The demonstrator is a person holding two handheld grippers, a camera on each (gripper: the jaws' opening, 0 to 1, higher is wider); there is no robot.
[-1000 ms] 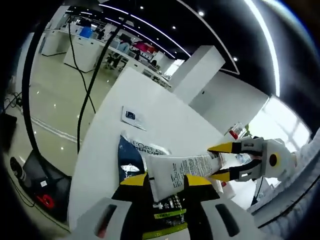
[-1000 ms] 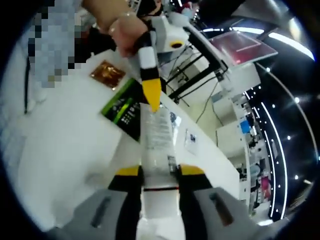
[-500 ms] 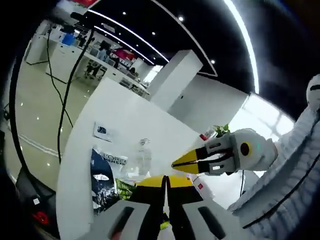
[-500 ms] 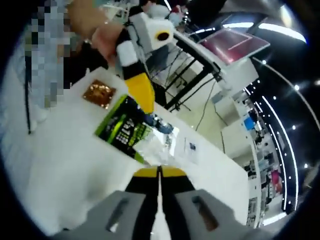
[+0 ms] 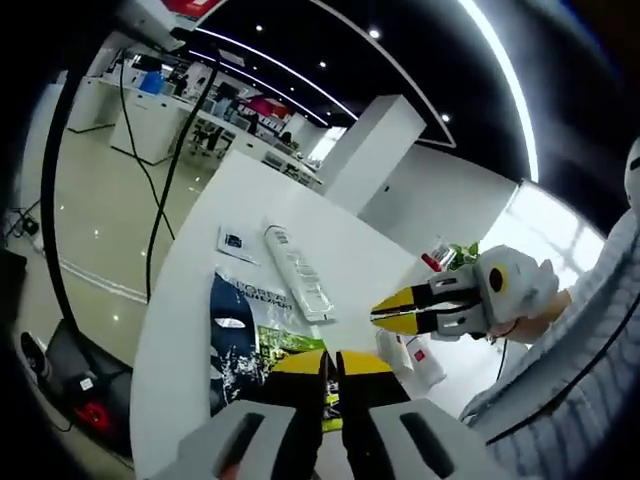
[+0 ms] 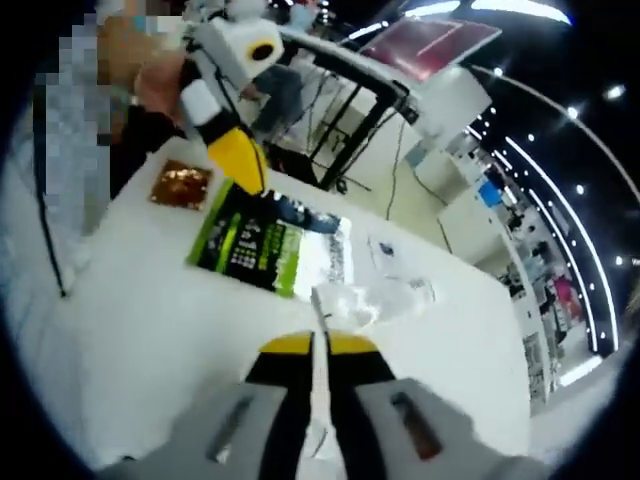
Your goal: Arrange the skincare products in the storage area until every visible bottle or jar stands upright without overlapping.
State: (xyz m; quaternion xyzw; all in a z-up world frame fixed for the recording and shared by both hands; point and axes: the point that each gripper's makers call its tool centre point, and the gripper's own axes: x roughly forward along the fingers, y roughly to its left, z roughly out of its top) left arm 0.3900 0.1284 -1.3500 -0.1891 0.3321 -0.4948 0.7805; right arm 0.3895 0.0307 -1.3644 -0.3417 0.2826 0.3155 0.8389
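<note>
A white tube [image 5: 298, 272] lies flat on the white table [image 5: 190, 330], beyond a blue and green flat packet [image 5: 238, 340]. My left gripper [image 5: 333, 362] is shut with nothing in it, over the packet's near end. My right gripper [image 5: 380, 313] comes in from the right, shut and empty, short of the tube. In the right gripper view the tube [image 6: 378, 296] lies just past my shut right gripper [image 6: 313, 345]. The left gripper [image 6: 255, 180], held by a hand, hangs over the packet [image 6: 262, 246]. Two white bottles with red marks [image 5: 417, 357] stand on the table.
A small card [image 5: 236, 243] lies beyond the packet and tube. A gold-brown sachet [image 6: 180, 185] sits by the packet's far side. Another red-capped bottle [image 5: 436, 262] and a plant stand at the table's far edge. A person's sleeve [image 5: 590, 330] is at the right.
A second ago both grippers held the white tube between them. It has been let go and now lies on the table; both grippers have shut empty and drawn apart.
</note>
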